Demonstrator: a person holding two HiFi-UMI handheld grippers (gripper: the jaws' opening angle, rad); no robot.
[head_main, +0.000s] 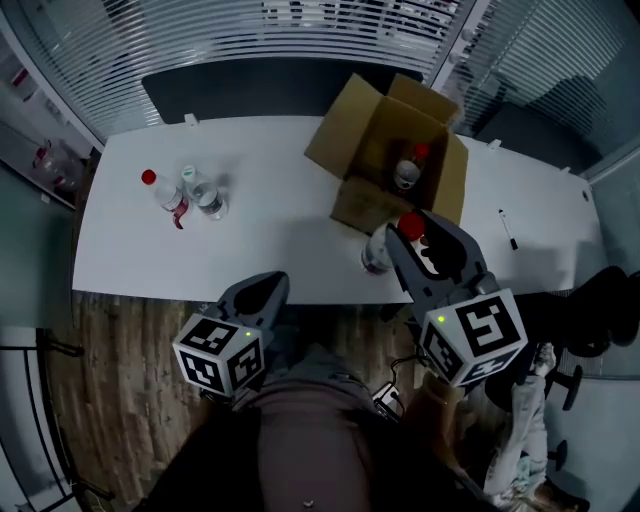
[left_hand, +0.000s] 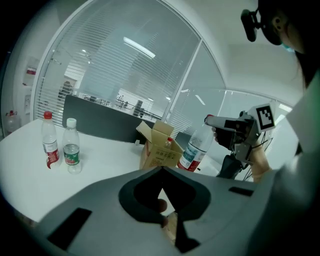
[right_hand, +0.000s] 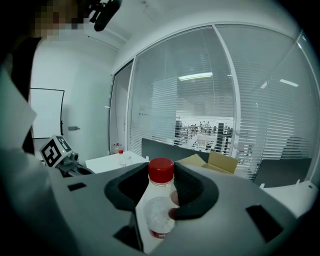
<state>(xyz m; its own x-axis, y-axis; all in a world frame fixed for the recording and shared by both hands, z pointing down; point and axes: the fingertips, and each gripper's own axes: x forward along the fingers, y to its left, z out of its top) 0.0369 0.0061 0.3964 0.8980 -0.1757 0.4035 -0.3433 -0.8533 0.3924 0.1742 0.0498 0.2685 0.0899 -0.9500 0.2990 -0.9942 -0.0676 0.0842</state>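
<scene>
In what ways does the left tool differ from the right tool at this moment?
The right tool is shut on a red-capped bottle; the left tool is shut on nothing. In the head view, the right tool's tip lies close to the cardboard box; the left tool's tip is well apart from it. Both carry a marker cube.

Glass-walled office meeting room.
A long white table (head_main: 270, 190) fills the middle of the head view. Glass partitions with horizontal slatted blinds (head_main: 250, 30) run along its top edge, a black swivel chair (head_main: 585, 300) stands at right, and a white wall board (right_hand: 47, 117) hangs at the left of the right gripper view.
</scene>
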